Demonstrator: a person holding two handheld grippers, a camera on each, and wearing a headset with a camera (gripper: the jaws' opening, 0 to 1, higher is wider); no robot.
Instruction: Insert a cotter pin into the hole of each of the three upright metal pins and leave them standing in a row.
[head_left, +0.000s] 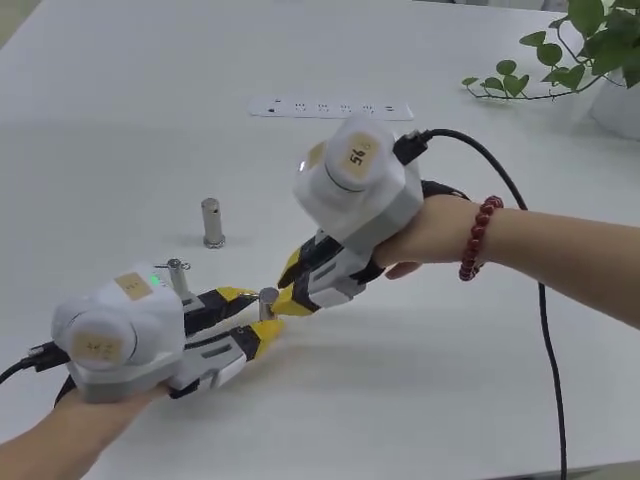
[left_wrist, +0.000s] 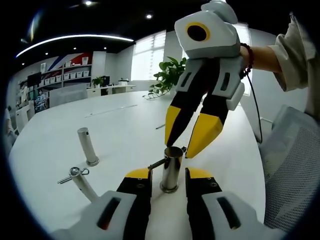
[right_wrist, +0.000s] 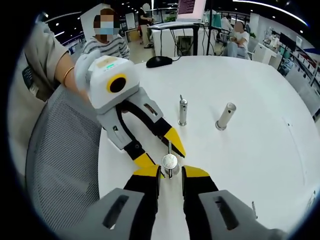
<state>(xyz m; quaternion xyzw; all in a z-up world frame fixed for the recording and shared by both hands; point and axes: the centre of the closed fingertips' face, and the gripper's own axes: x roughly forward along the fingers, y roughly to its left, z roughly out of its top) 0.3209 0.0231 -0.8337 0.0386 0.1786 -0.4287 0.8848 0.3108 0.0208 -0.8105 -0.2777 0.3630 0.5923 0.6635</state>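
- The left gripper (head_left: 258, 312) reaches in from 8 o'clock in the head view. Its claw is released, with the yellow tips parted on either side of the nearest metal pin (left_wrist: 172, 167).
- In the left gripper view a sliver of table (head_left: 450, 380) shows between that pin and each tip.
- The nearest metal pin stands upright on its base, long axis vertical, at the middle of the head view where the two grippers meet.
- A cotter pin (left_wrist: 155, 163) lies crosswise through the pin just under its top, long axis level. One end sticks out toward 9 o'clock in the left gripper view.
- The right gripper (head_left: 284, 288) comes down from 2 o'clock, held by a hand with a red bead bracelet (head_left: 478, 238) on the wrist. Its claw is also released, and the tips straddle the pin's top. I cannot tell whether a tip touches the cotter pin.
- The second metal pin (head_left: 179, 278) stands upright at 10 o'clock from the first. It carries the second cotter pin (left_wrist: 70, 176) level through its head, ring end toward 9 o'clock in the left gripper view.
- The bare metal pin (head_left: 212, 222) stands upright farther off at 11 o'clock, its hole showing near the top.
- A white power strip (head_left: 330, 108) lies at 12 o'clock.
- A leafy plant (head_left: 590, 40) sits in the far corner at 1 o'clock.
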